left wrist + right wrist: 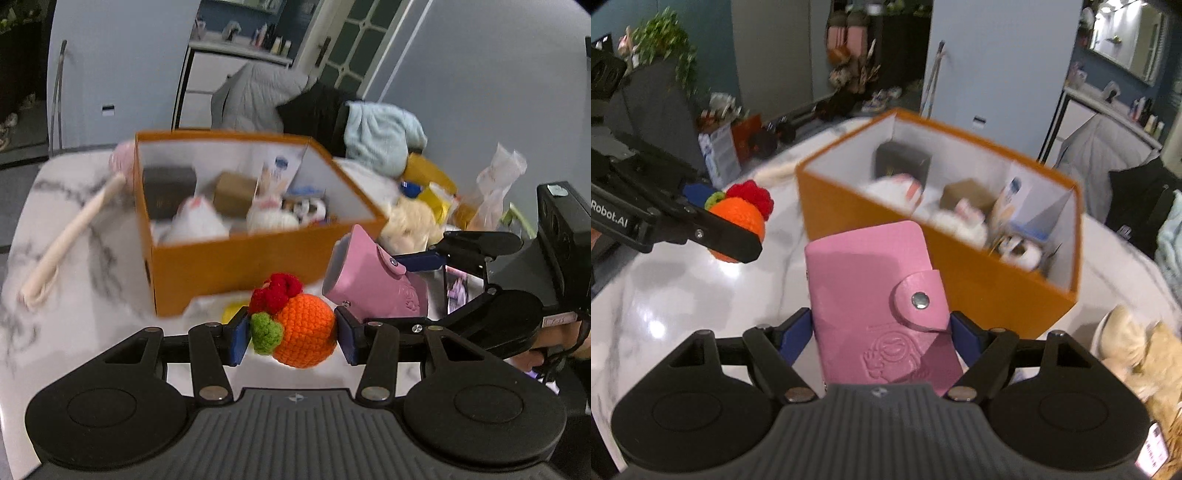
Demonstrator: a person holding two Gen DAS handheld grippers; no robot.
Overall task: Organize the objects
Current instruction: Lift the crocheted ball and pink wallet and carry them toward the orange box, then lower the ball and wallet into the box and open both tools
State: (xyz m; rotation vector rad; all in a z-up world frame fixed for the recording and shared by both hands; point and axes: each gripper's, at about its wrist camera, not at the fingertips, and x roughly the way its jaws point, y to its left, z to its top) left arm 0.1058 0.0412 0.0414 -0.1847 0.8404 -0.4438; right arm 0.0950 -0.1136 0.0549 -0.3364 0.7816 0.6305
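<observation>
Table: a white marble table (pixel 74 236) carries everything; it shows in both wrist views.
Orange box: an open orange box (pixel 236 266) stands in the middle of the table, just beyond both grippers. Its inside is white.
Inside the box: a dark box (pixel 168 195), a brown carton (pixel 234 194), a white tube with a blue mark (pixel 277 171) and several white soft things that are too blurred to tell.
Left of the box: a cream stick-shaped thing (pixel 70 240) lies on the table, near the box wall, in the left wrist view.
Right of the box: a beige plush (pixel 1145 362), a yellow packet (pixel 439 201) and a clear plastic bag (pixel 495 184) are crowded close together.
Behind the box: a light blue cloth (pixel 384 140), a black garment (pixel 317 110) and a grey quilted jacket (pixel 255 96) are piled at the far edge.
Left gripper: the left gripper (pixel 293 338) has its jaws closed on a crochet orange (pixel 306 336), one blue pad on each side. The toy has a green leaf and a red top and is off the table, in front of the near wall of the box.
Right gripper: the right gripper (pixel 881 338) grips a pink card wallet (pixel 875 291) by its two long edges, with the jaws standing rather wide. The wallet has a snap flap, points toward the box and is clear of the table.
Between the two: the toy and the wallet are near each other but apart.
</observation>
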